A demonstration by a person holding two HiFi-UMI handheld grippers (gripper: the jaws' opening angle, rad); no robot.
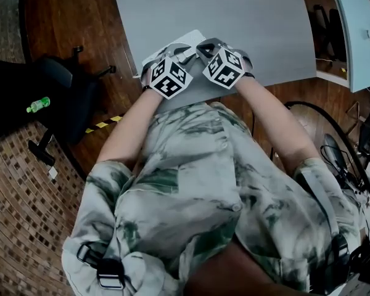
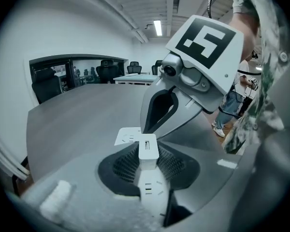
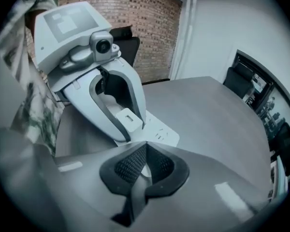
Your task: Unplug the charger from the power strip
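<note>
Counter [image 1: 234, 23]: lies beneath your left claw [image 2: 149, 151] and right claw [image 3: 145, 146], carrying the power strip [image 2: 127, 136].
Power strip: unpinned, it may lift with the plug when you pull.
Left claw: released, pads flanking the charger [image 3: 127, 120] without pressing; an off-centre close could slip.
Right claw: clenched, tips together just above the strip.
Bottle [image 1: 39, 105]: on the floor, far left of your left claw; contents unreadable.
Charger: upright, seemingly still plugged in.
</note>
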